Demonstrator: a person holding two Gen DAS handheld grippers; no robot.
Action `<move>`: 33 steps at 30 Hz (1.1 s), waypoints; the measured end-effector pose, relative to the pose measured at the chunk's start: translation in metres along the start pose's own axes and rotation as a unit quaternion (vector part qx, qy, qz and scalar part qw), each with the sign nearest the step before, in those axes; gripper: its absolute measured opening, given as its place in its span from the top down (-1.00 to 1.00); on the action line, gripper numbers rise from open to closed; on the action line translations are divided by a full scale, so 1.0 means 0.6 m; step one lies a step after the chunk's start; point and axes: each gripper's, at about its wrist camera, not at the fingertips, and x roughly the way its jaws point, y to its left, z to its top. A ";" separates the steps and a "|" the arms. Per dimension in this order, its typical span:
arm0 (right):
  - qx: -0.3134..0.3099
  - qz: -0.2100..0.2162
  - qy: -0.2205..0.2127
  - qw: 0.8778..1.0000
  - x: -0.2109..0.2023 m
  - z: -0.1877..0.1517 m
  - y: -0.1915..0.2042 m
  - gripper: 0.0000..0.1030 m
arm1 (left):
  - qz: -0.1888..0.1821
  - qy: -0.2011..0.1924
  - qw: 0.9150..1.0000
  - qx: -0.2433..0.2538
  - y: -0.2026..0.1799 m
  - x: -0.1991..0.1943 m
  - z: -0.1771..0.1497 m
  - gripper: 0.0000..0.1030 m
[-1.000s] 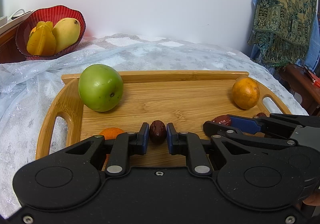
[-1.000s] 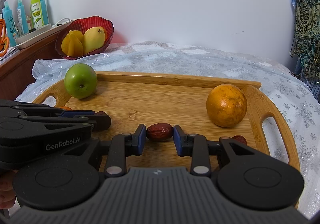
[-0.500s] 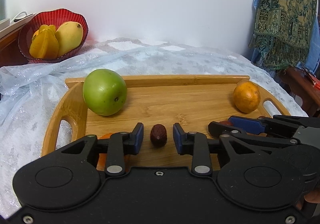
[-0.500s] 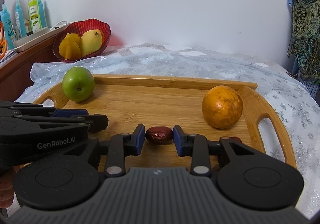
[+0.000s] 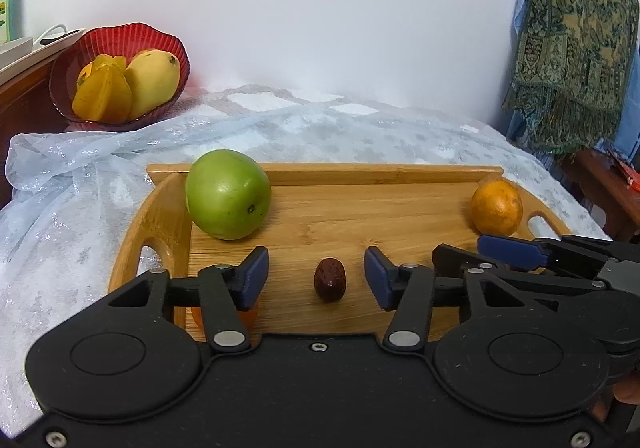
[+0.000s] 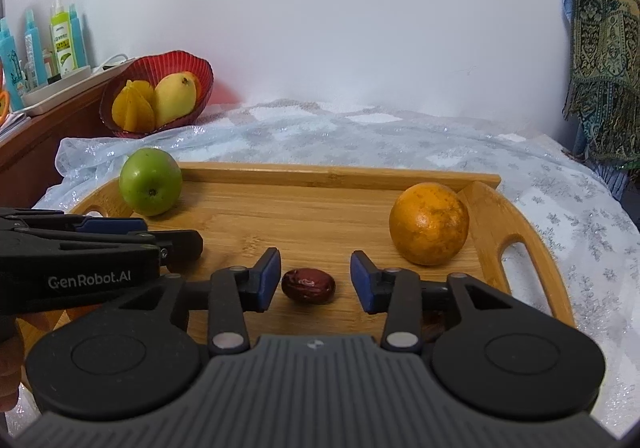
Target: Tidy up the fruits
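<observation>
A wooden tray (image 5: pixel 340 173) (image 6: pixel 340 172) lies on the bed. My left gripper (image 5: pixel 316 276) is open, and a dark red date (image 5: pixel 329 280) lies on the tray between its fingers, untouched. My right gripper (image 6: pixel 315 276) is open around a second red date (image 6: pixel 308 285) lying on the tray. A green apple (image 5: pixel 227 194) (image 6: pixel 151 181) sits at the tray's far left, an orange (image 5: pixel 496 206) (image 6: pixel 429 223) at its right. A small orange fruit (image 5: pixel 244 316) is partly hidden under my left finger.
A red bowl (image 5: pixel 120 43) (image 6: pixel 160 61) with a mango and a starfruit stands at the back left on a wooden cabinet. Bottles (image 6: pixel 64 39) stand on a white tray there. A patterned scarf (image 5: pixel 576 47) hangs at the right. Another date (image 6: pixel 434 322) is partly hidden under my right gripper.
Both grippers have opened, letting go of the dates onto the tray, and have drawn back and risen a little.
</observation>
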 end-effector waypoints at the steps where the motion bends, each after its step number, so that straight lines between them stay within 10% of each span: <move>1: 0.000 -0.001 -0.003 1.000 -0.002 0.001 -0.001 -0.21 | 0.000 -0.002 1.000 -0.001 0.001 -0.003 0.000 -0.05; 18: -0.001 -0.019 -0.060 0.998 -0.051 0.006 -0.006 -0.70 | 0.021 -0.060 0.998 0.016 0.008 -0.077 -0.009 -0.76; 33: 0.045 -0.044 -0.096 0.993 -0.092 -0.013 -0.030 -0.97 | 0.034 -0.066 0.997 -0.013 0.015 -0.105 -0.029 -0.99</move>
